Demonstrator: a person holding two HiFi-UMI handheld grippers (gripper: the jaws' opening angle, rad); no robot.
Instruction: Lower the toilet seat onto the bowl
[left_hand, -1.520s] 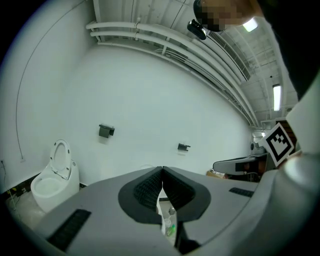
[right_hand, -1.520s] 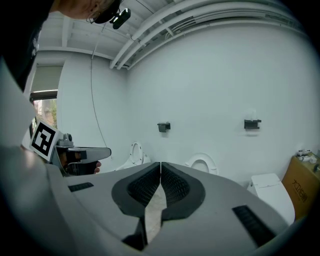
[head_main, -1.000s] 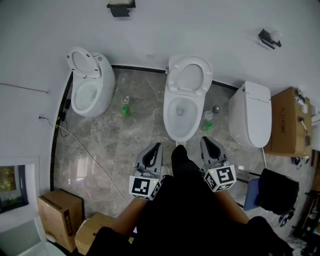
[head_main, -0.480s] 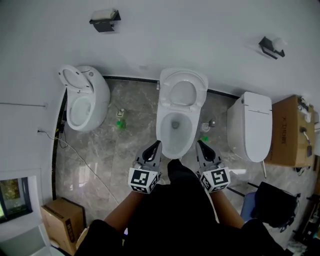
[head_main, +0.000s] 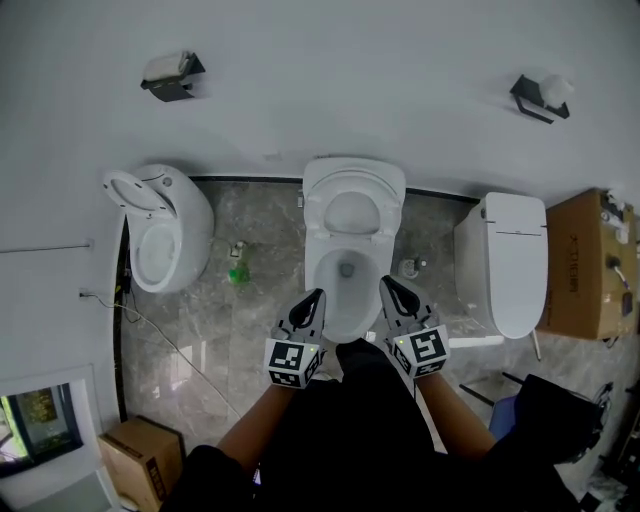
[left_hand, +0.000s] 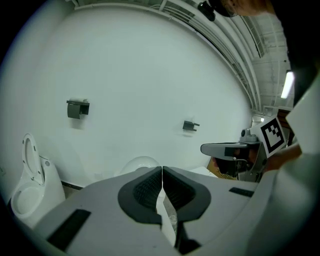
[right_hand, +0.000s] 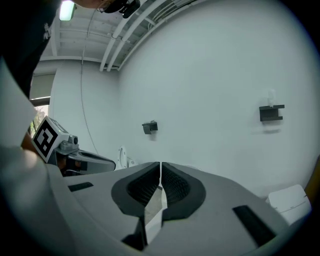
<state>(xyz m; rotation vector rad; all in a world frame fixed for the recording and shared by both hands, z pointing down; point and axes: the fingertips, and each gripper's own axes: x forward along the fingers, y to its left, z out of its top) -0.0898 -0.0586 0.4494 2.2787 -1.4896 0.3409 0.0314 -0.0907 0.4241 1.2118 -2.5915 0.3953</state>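
The main risk, as I judge it, is a slam: once the raised toilet seat tips forward past its balance point, it can fall freely onto the bowl if nothing steadies it. A second risk is that the lid behind it comes down together with the ring, since the 2 stand flush against each other at the wall and a blunt nudge might catch both. A third is slipping, because smooth plastic gives closed tips little to hook on.

The seat stands upright at the back of the middle toilet, well clear of the bowl rim, so the task is not yet begun. 2 other toilets flank it, the left one with its seat up, the right one with its lid down.

The left gripper has its jaws pressed together with nothing between them. The right gripper is likewise closed and empty. Both hover over the near edge of the bowl, apart from the seat, touching nothing that I can see.
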